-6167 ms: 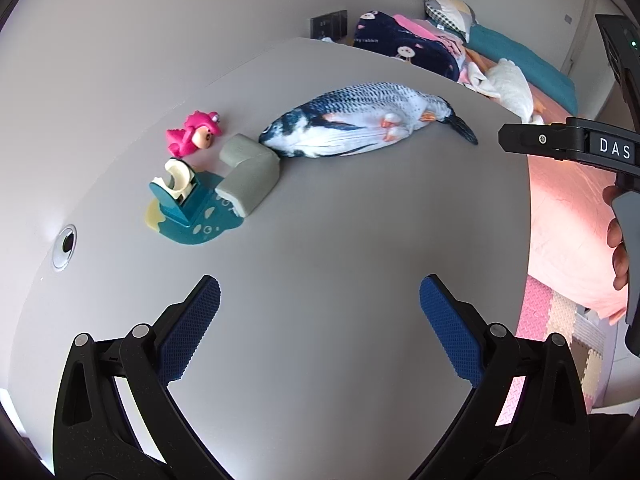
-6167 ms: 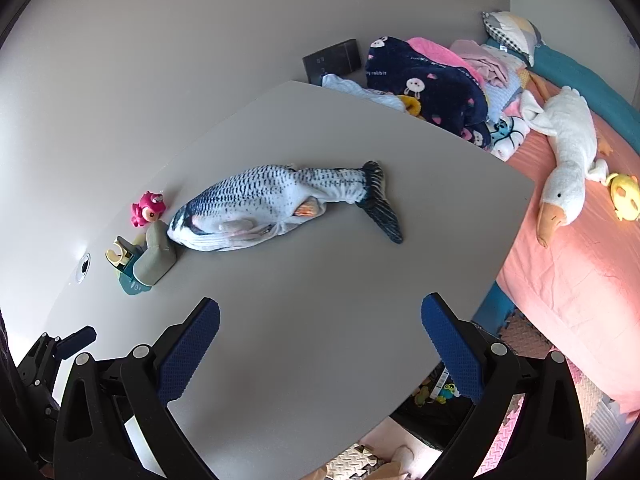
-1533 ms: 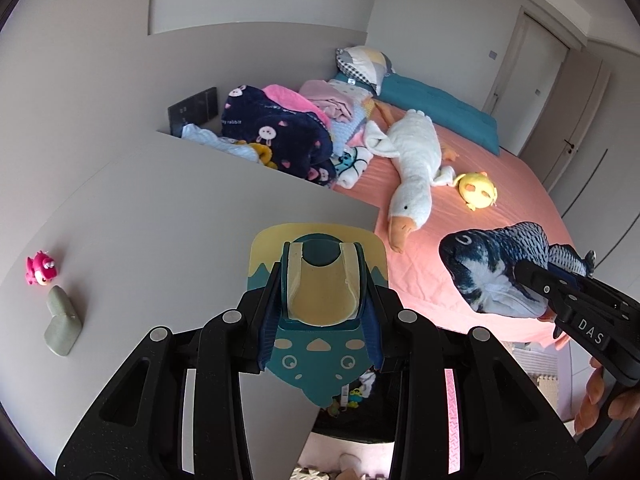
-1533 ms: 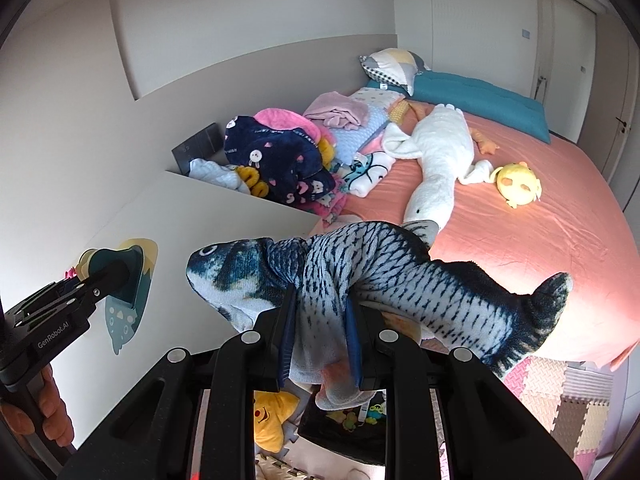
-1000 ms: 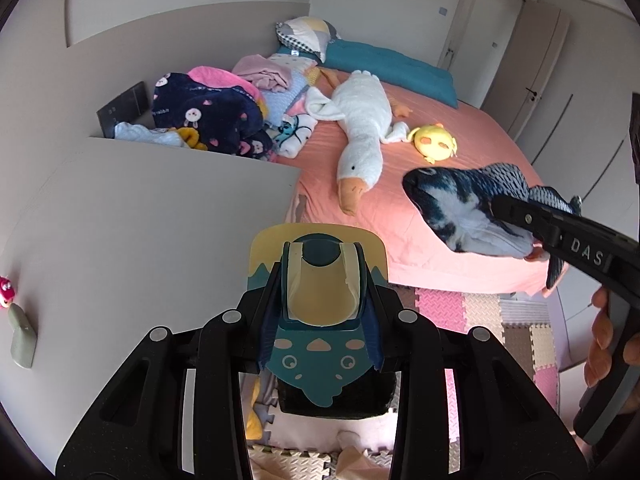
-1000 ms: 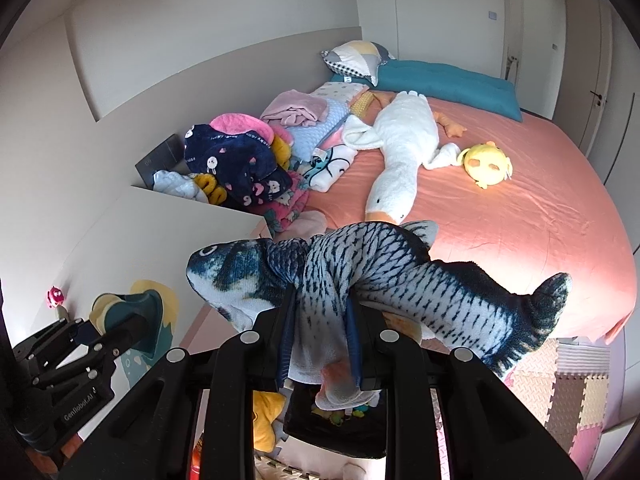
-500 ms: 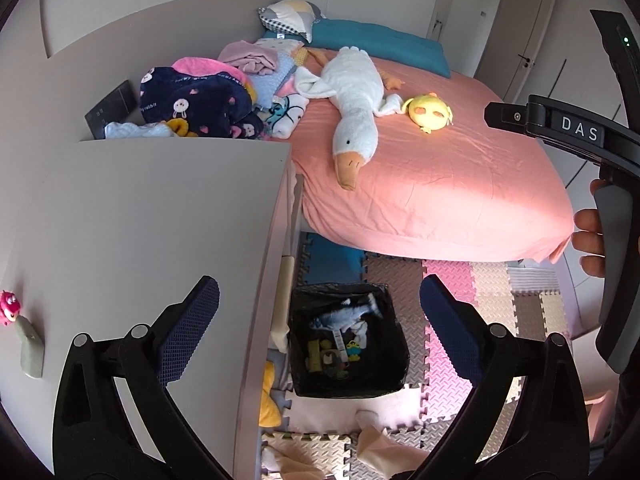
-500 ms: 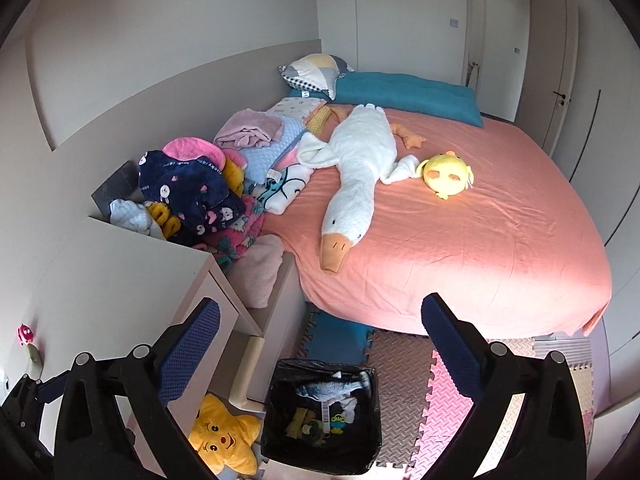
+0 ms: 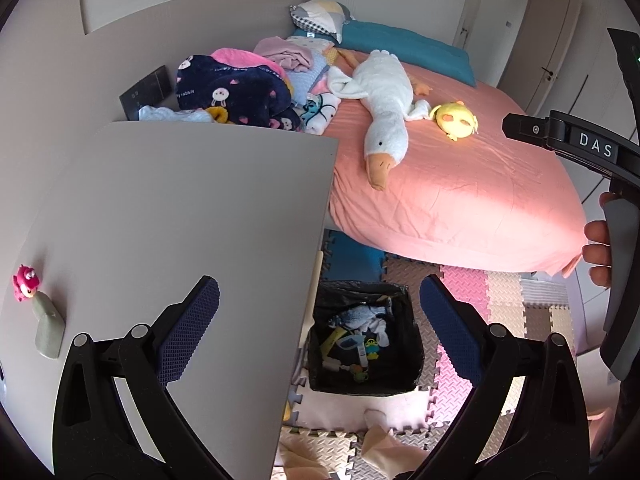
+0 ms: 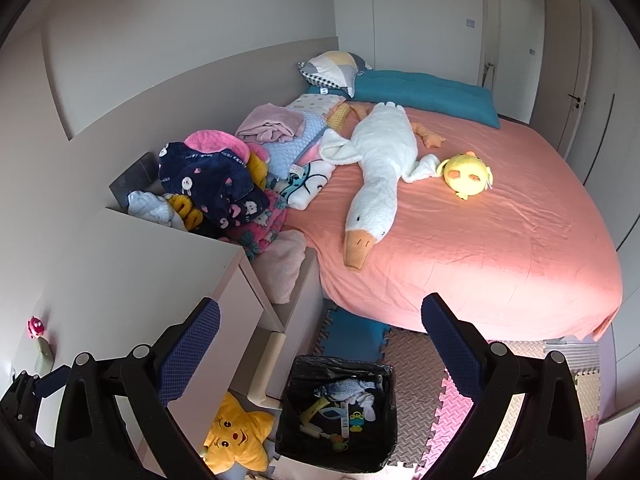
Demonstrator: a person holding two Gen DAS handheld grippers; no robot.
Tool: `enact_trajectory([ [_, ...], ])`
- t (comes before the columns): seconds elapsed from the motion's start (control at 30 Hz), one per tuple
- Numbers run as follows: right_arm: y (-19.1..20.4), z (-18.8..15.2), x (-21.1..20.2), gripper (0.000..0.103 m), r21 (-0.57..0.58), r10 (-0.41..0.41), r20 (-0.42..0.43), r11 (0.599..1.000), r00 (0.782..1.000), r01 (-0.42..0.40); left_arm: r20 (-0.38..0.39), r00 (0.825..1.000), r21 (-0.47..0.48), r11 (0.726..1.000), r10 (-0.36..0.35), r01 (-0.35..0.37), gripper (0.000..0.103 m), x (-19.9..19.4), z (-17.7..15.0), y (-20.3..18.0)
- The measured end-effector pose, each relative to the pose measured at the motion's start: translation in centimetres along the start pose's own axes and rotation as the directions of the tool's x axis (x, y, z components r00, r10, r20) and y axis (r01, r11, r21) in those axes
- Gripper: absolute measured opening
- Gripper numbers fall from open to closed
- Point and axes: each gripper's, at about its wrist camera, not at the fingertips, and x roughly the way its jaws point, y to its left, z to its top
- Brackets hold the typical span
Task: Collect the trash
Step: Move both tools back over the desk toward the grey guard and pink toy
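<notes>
Both of my tools are spread wide with nothing between their blue pads: the left tool (image 9: 319,326) hangs over the edge of the table (image 9: 180,208), and the right tool (image 10: 320,344) hangs above the floor beside the bed (image 10: 500,240). Below them I see the black-lined bin (image 9: 412,344) standing on the foam floor mats (image 9: 516,304), just beside the table's side. Inside the bin the plush fish (image 9: 354,315) lies near the top, with a teal and yellow item (image 10: 326,410) and other small bits beneath it that I cannot make out clearly. On the table, near its far left edge, a pink toy (image 9: 25,282) sits touching a grey-green block (image 9: 48,330); both are well apart from the bin. From the left camera I see the right tool's black body with the lettering "DAS" at the right edge, with my right hand (image 9: 598,248) wrapped around its handle. On the bed lie a white goose plush (image 10: 380,168) and a yellow chick plush (image 10: 468,174), with a heap of blankets (image 10: 216,180) by the wall. A yellow star plush (image 10: 236,436) lies on the floor under the table, just left of the bin.
</notes>
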Motion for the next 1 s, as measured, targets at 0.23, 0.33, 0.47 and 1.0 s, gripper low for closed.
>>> enact_trajectory([
  [0.23,3.9,-0.3,0.4,0.100,-0.050,0.057,-0.018,0.997,0.998,-0.058,-0.008,0.999,-0.063,0.997,0.039,-0.040,0.097,-0.8,-1.3,3.2],
  [0.33,5.8,-0.4,0.7,0.100,-0.076,0.075,-0.030,0.994,0.997,-0.077,-0.011,0.998,-0.088,0.994,0.059,-0.059,0.097,-1.2,-1.9,4.5],
  [0.47,8.1,-0.5,1.0,0.100,-0.106,0.099,-0.042,0.989,0.994,-0.103,-0.011,0.996,-0.128,0.987,0.093,-0.094,0.097,-1.8,-2.8,6.5],
  [1.0,16.9,-1.8,1.8,0.100,-0.206,0.206,-0.096,0.953,0.974,-0.222,-0.035,0.977,-0.277,0.937,0.211,-0.212,0.097,-3.9,-5.9,14.4],
])
